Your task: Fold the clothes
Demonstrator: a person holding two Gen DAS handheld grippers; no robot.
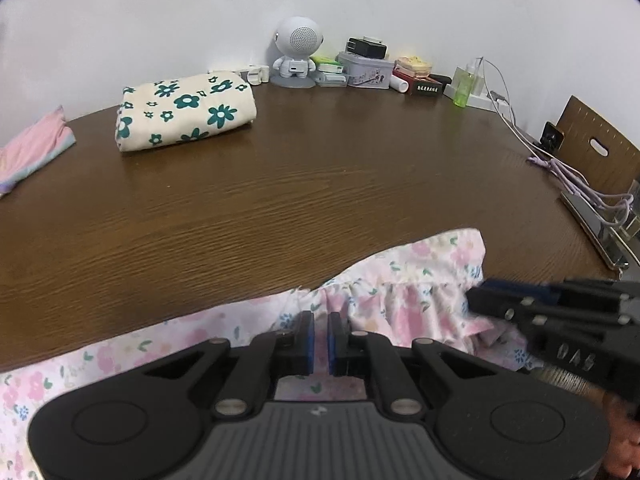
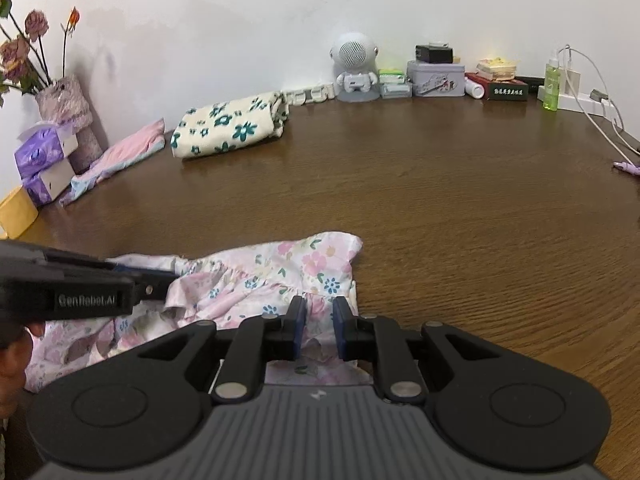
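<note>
a white wall [image 2: 240, 20] backs the dark wood surface [image 1: 320, 184], its far edge lined with a folded green-flowered cloth [image 1: 186, 110] and a robot speaker [image 1: 295, 50]; near the front edge, the pink floral garment [image 2: 280, 268] is pinched by left gripper [image 1: 320, 330] and right gripper [image 2: 319, 320], both nearly closed.

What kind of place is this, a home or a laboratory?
Most likely a home, at a table against a wall. A vase of dried flowers, a small robot-shaped speaker and folded clothes such as the flower-print cloth lie on the brown wooden table.
</note>
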